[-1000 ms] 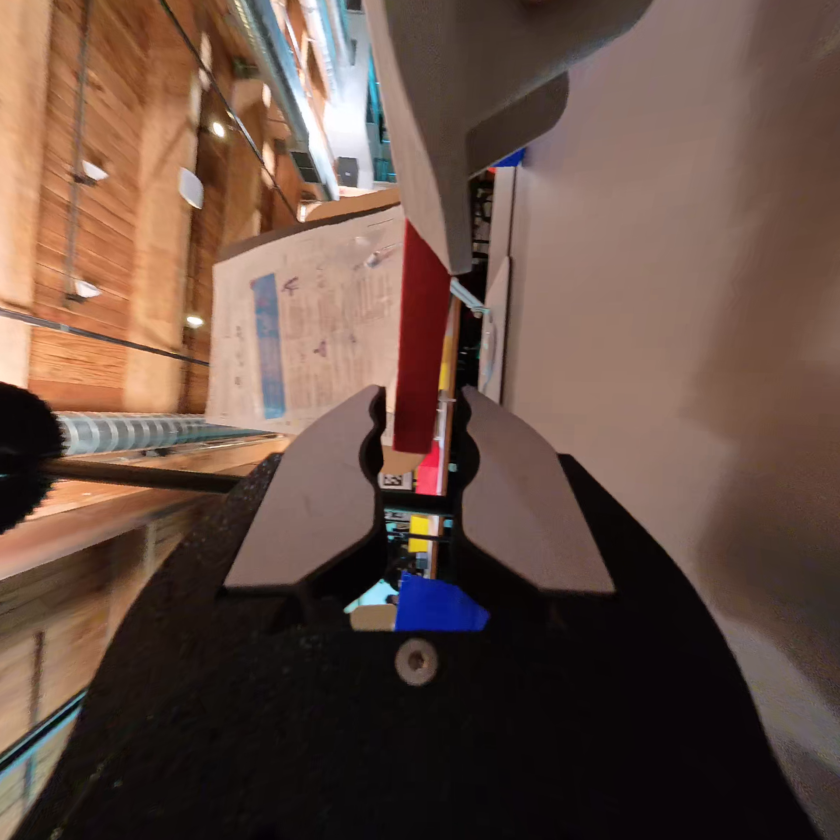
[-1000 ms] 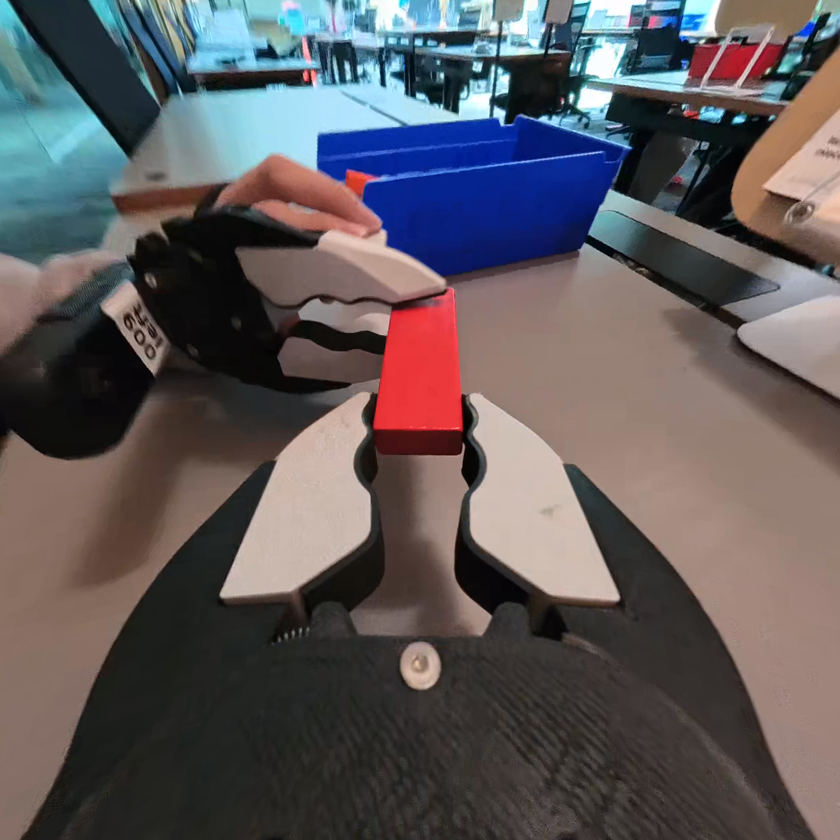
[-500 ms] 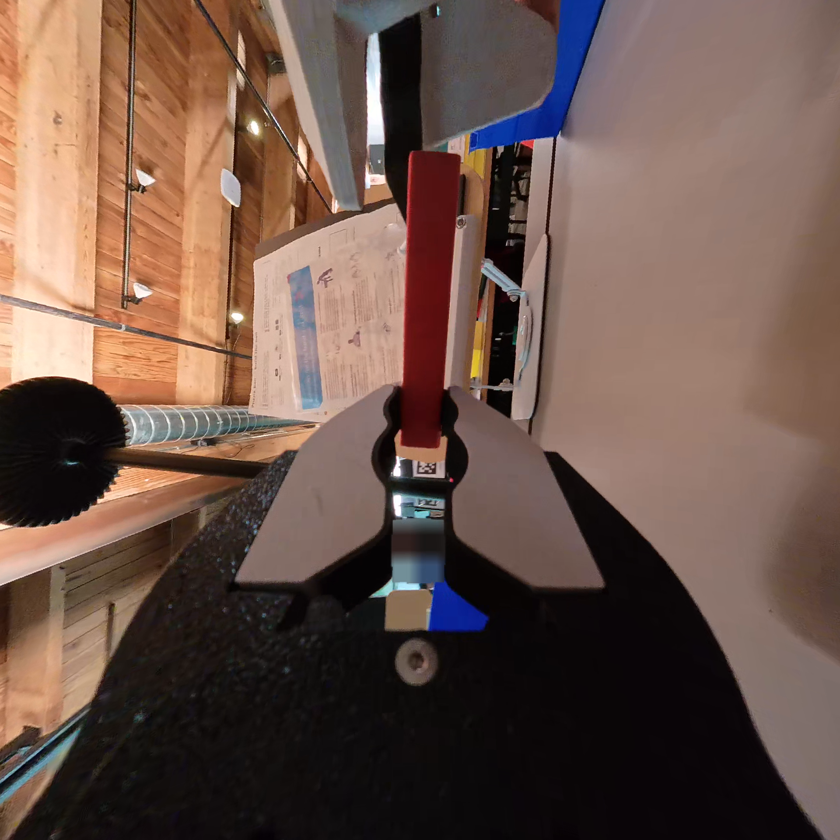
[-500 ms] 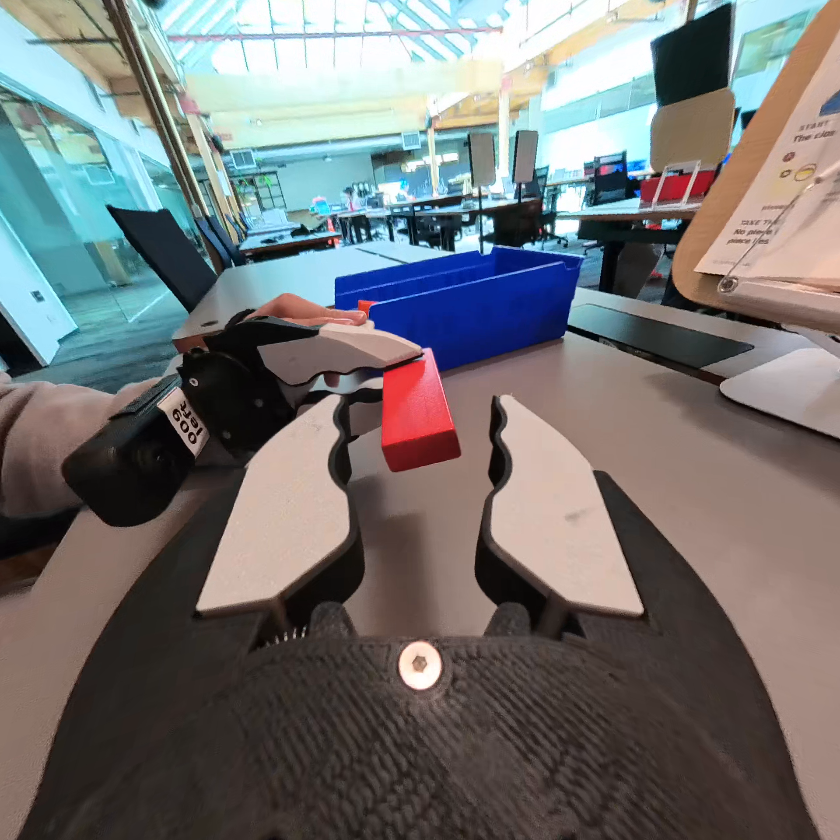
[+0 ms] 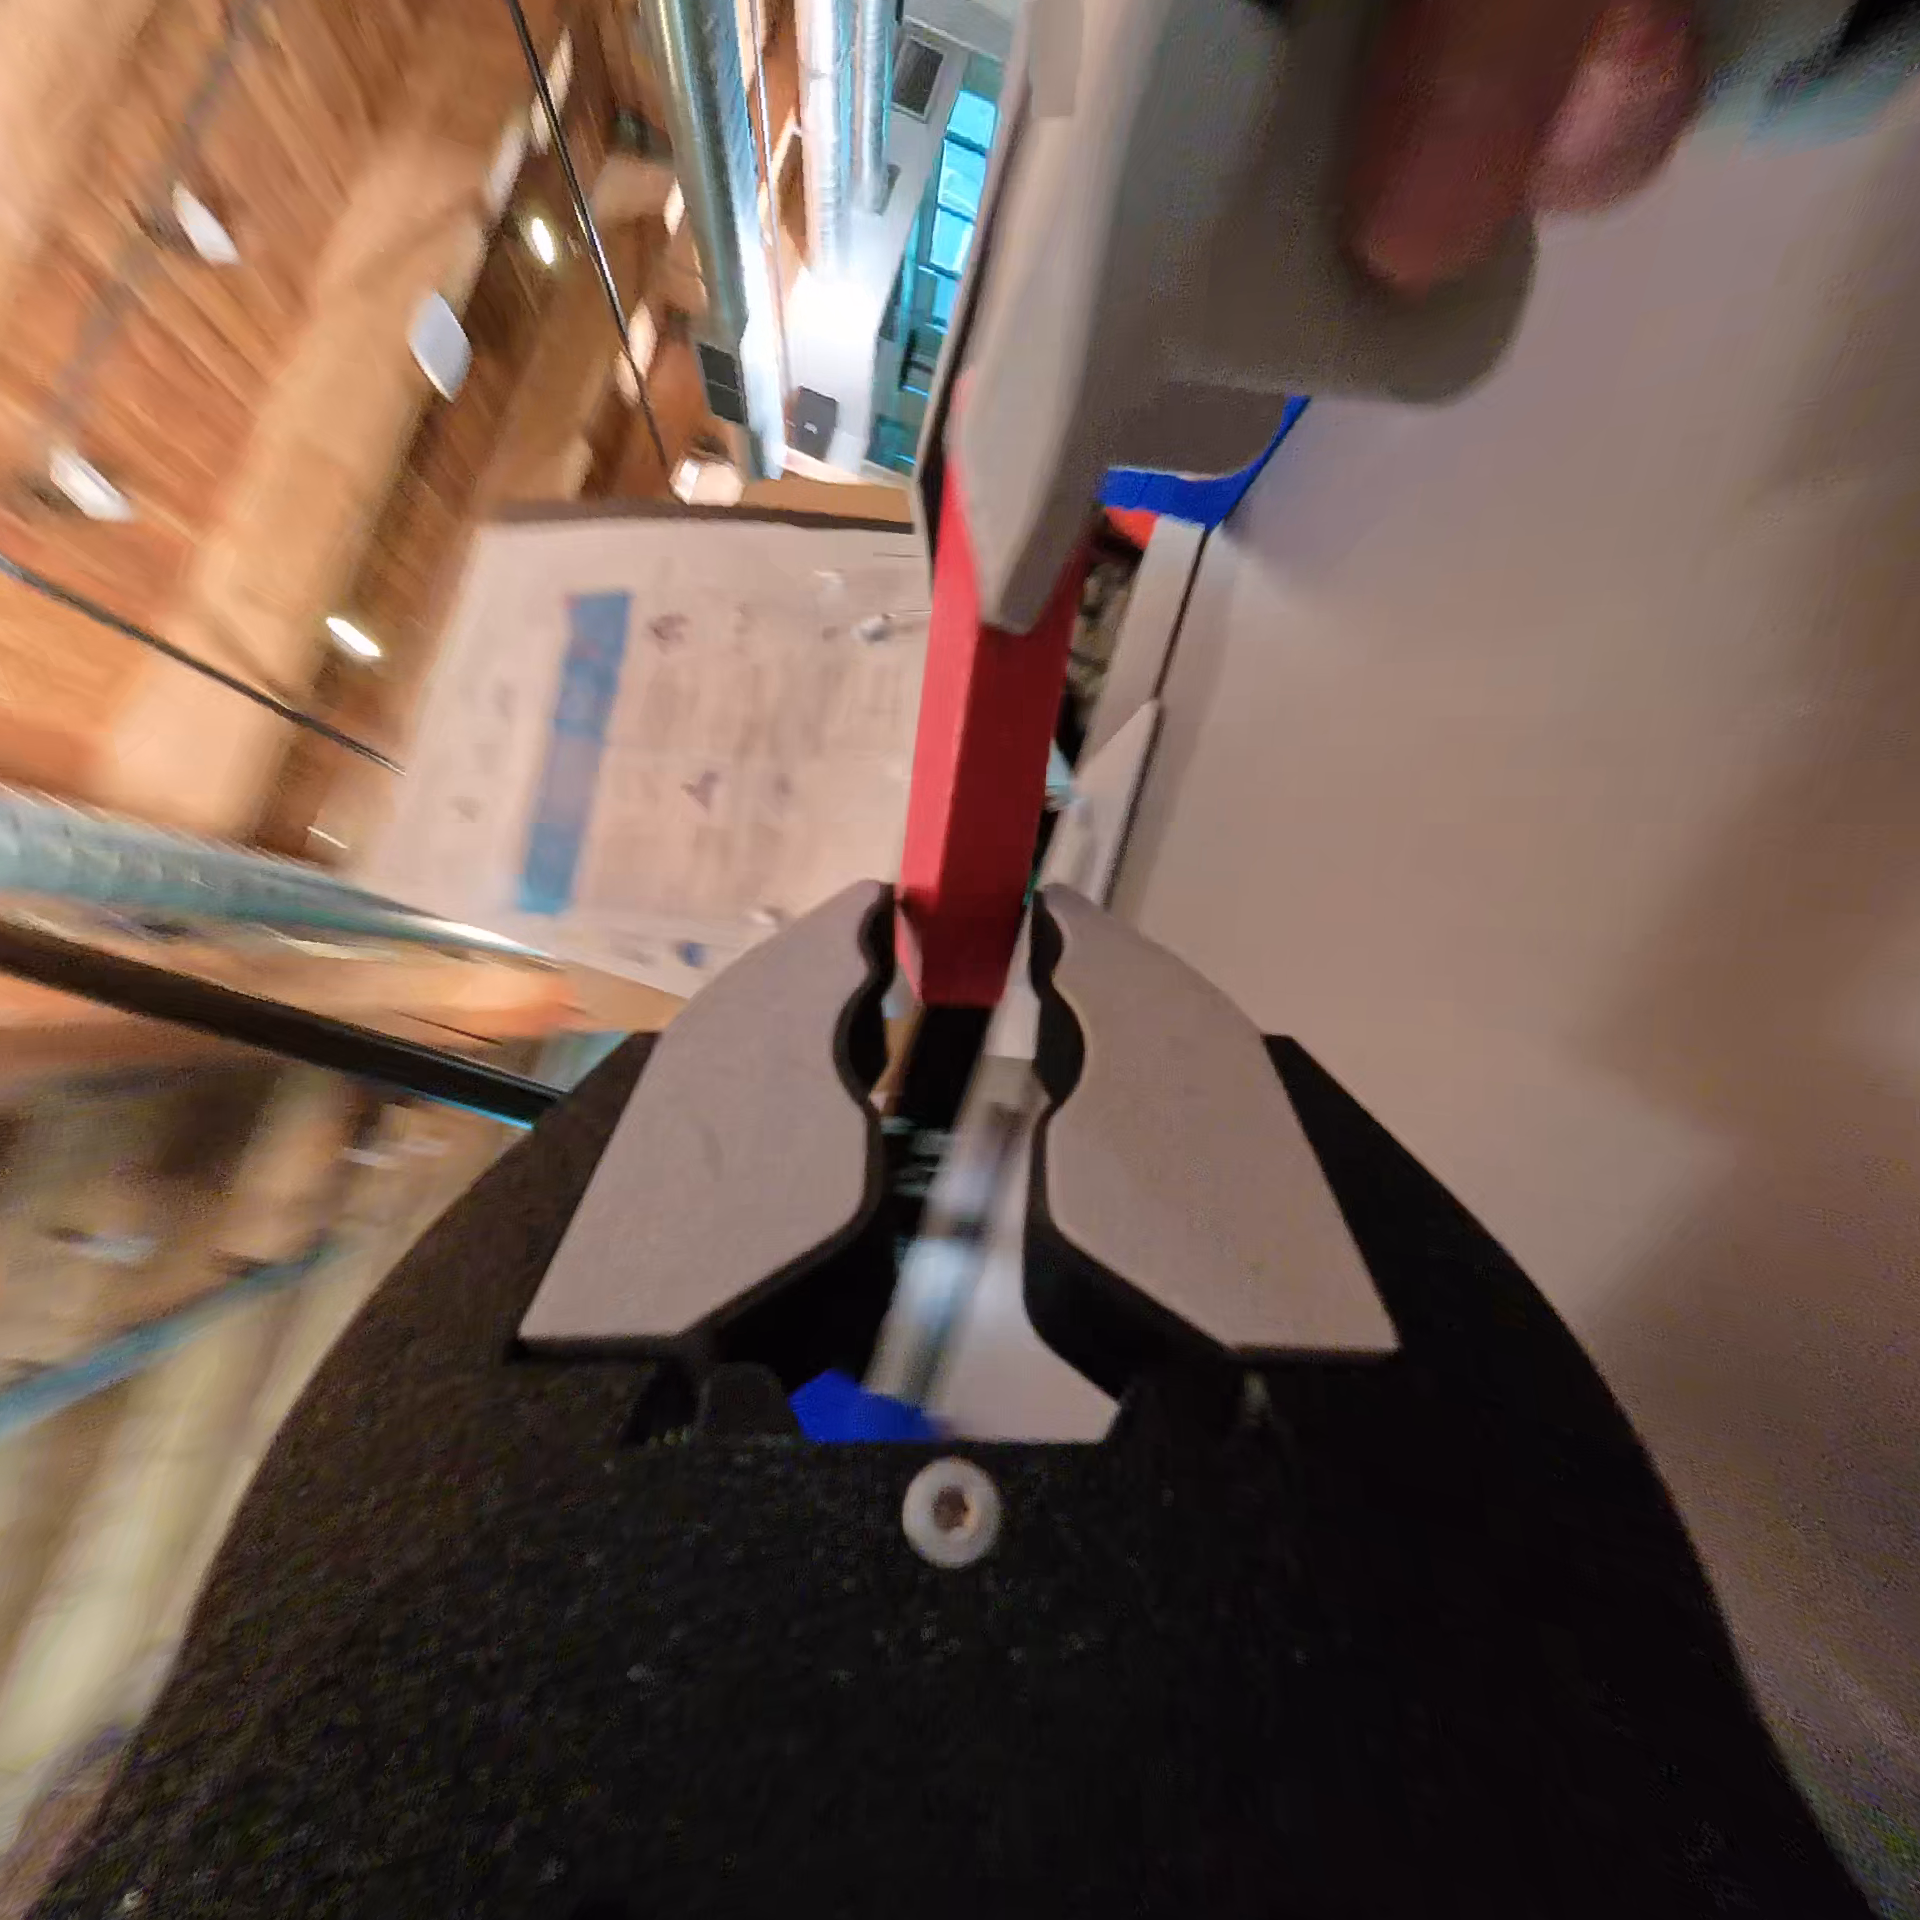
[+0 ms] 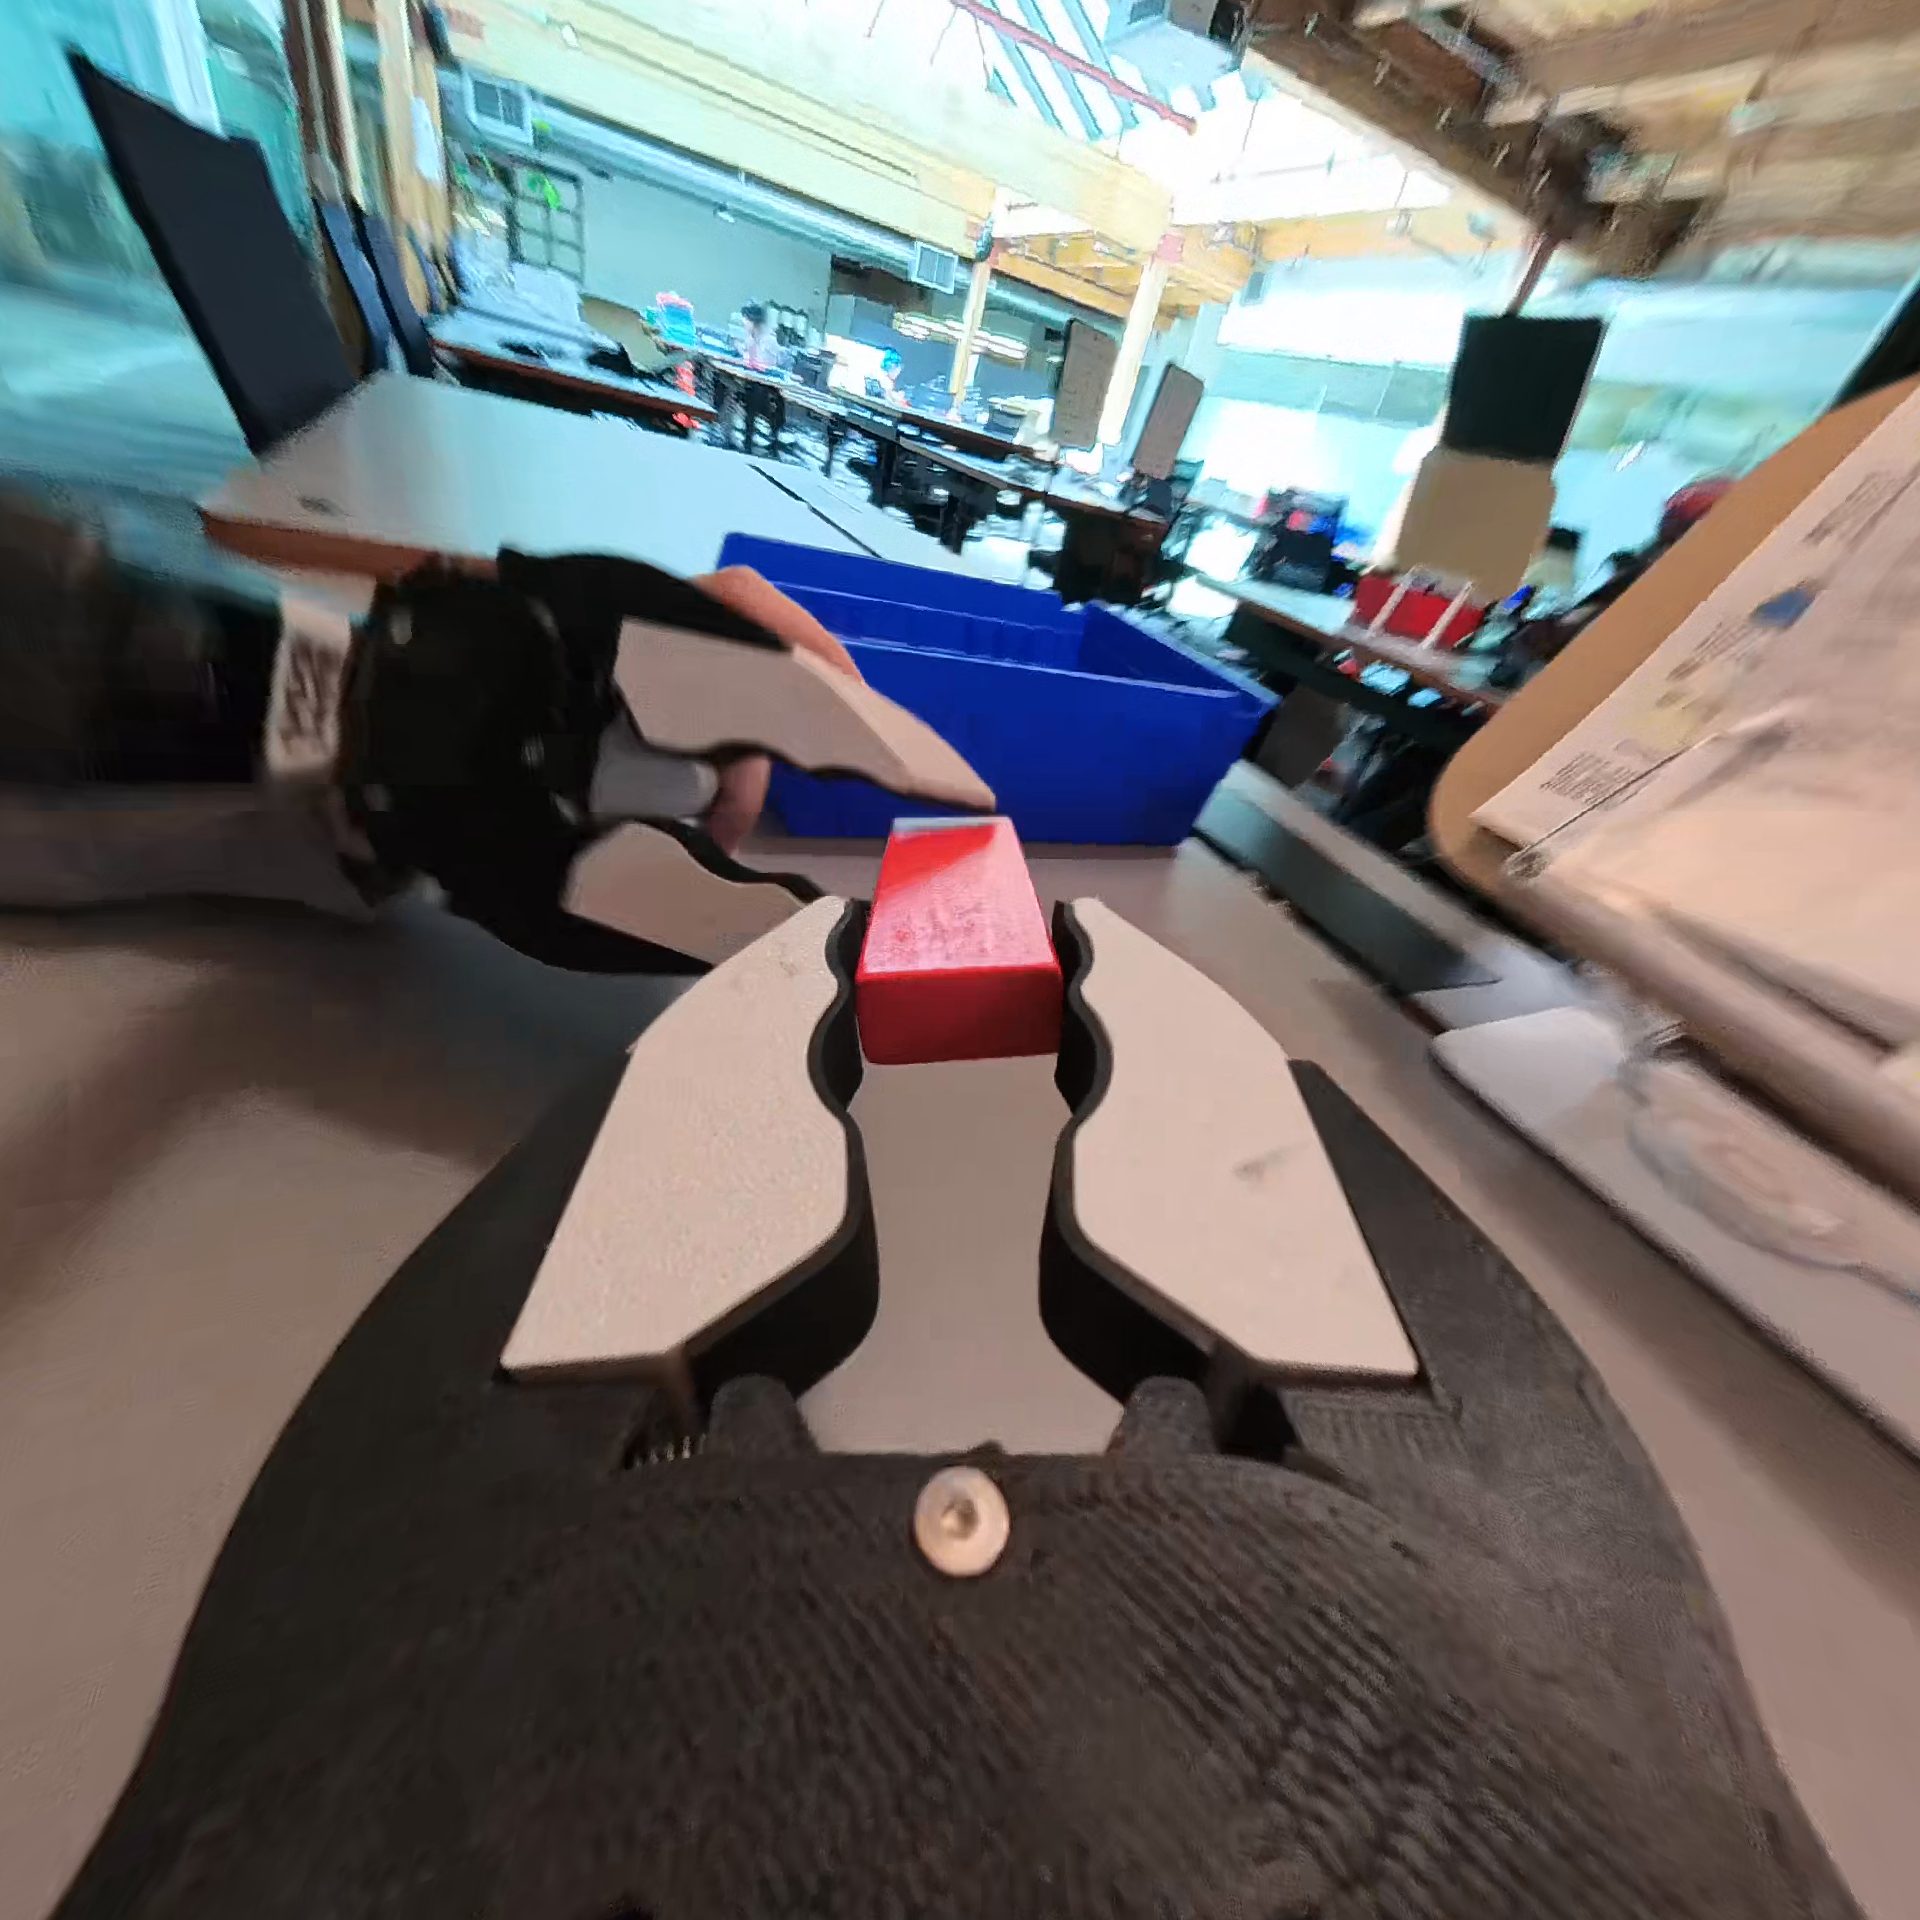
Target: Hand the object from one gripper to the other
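Red block (image 6: pixel 951 987) | right tongs (image 6: pixel 954 914) clamped on it, spread half a second ago | left tongs (image 5: pixel 961 904) narrowly bracket it, grip unclear | handover reversing.

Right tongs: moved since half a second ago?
Yes. Right tongs closed inward toward the centre screw, now clamping the red block.

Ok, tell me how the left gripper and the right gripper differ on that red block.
The right gripper sits level, fingers side by side; the left gripper is rolled sideways, one finger above the other. The right gripper spans the red block across its width; the left gripper brackets its thickness. The right gripper looks shut on it; the left gripper's contact is unclear. Both take opposite ends, with grey fingers on black bodies.
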### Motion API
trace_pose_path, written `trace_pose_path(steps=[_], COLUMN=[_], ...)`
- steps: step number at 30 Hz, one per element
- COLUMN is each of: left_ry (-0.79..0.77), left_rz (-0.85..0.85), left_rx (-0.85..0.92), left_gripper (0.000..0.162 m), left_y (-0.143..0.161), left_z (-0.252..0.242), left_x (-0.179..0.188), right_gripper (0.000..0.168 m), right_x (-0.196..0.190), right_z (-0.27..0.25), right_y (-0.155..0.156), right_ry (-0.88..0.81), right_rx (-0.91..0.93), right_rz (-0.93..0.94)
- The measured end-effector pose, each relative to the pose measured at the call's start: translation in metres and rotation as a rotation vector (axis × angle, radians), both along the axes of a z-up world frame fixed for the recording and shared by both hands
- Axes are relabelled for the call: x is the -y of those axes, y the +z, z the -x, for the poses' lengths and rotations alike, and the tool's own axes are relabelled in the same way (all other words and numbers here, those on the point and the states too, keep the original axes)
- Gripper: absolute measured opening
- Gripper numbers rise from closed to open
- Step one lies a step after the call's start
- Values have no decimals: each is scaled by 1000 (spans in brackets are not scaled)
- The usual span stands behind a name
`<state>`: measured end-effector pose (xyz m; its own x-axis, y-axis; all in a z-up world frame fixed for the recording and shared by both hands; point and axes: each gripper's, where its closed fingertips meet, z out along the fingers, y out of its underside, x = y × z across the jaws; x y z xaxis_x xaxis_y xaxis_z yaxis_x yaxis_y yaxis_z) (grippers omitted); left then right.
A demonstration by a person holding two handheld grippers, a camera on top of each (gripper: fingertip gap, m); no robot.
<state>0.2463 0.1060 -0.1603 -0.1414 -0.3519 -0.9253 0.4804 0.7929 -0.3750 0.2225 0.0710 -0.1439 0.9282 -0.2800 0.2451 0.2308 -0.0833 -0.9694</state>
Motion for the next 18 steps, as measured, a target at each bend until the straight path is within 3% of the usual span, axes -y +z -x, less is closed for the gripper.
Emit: trace_pose_path(steps=[2, 4, 8, 11, 15, 18], left_ry=[-87, -208, -554, -767, -788, -805], left_rz=[211, 422, 752, 889, 854, 844], left_rx=[-201, -390, -949, -1302, -1424, -1450], left_gripper=[48, 57, 57, 60, 31, 25], left_y=[-1, 4, 7, 11, -2, -1], left_z=[1, 7, 36, 55, 62, 64], left_x=[-1, -3, 11, 16, 18, 19], right_gripper=[35, 35, 35, 35, 35, 35], right_x=[8, 13, 12, 5, -1, 0], right_z=[-4, 0, 20, 38, 48, 42], right_y=[3, 6, 6, -3, -7, -13], right_ry=[-50, -32, 67, 167, 232, 212], right_rx=[159, 312, 483, 544, 519, 476], right_rz=[45, 69, 97, 153, 142, 177])
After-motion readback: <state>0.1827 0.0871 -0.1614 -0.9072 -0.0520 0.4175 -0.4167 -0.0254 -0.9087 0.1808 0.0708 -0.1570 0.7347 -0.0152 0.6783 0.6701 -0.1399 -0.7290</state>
